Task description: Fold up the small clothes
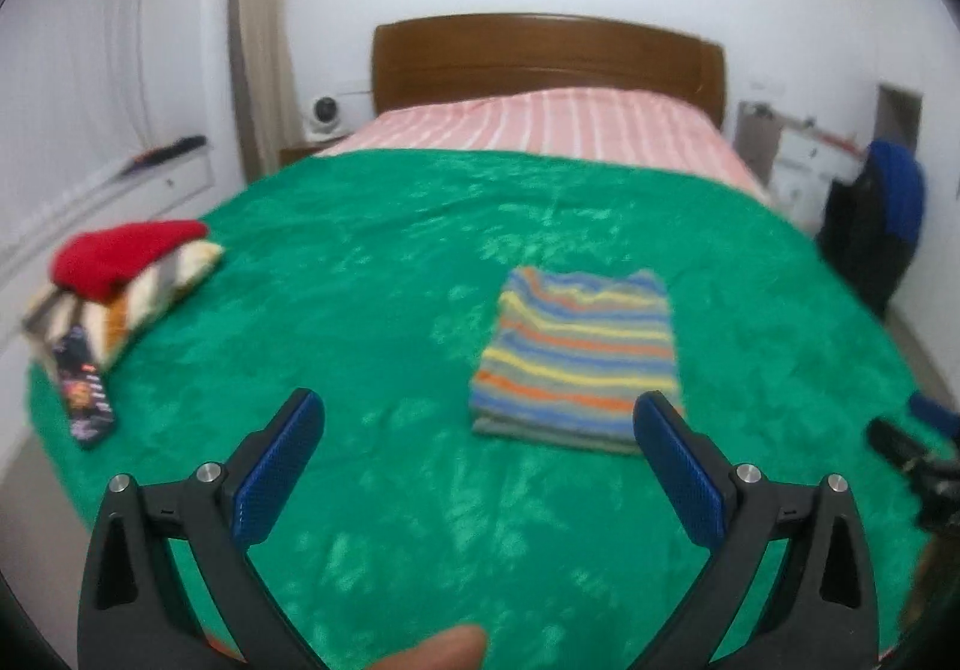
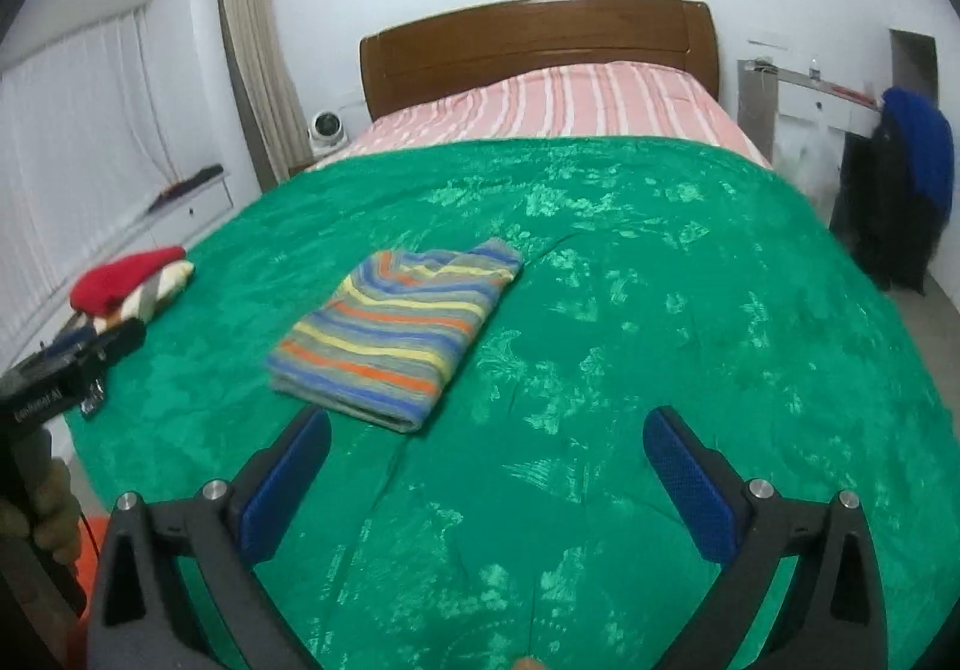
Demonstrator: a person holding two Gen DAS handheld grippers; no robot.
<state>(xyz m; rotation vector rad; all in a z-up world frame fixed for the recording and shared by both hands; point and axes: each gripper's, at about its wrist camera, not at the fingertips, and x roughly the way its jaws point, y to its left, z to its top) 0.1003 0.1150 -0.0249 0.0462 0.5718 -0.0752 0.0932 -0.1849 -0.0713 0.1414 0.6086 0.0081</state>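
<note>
A small striped garment (image 1: 576, 355), in blue, yellow, orange and grey bands, lies folded in a neat rectangle on the green blanket (image 1: 390, 262). It also shows in the right wrist view (image 2: 396, 328). My left gripper (image 1: 480, 409) is open and empty, held above the blanket just in front of the garment, its right finger near the garment's front corner. My right gripper (image 2: 486, 427) is open and empty, held above the blanket to the right of the garment. The left gripper shows at the left edge of the right wrist view (image 2: 72, 370).
A stack of folded clothes (image 1: 120, 280) with a red piece on top sits at the blanket's left edge, a dark patterned item (image 1: 84, 394) in front of it. The pink striped bedsheet (image 1: 540, 123) and wooden headboard (image 1: 540, 57) lie beyond. Dark and blue clothes (image 2: 900, 190) hang at right.
</note>
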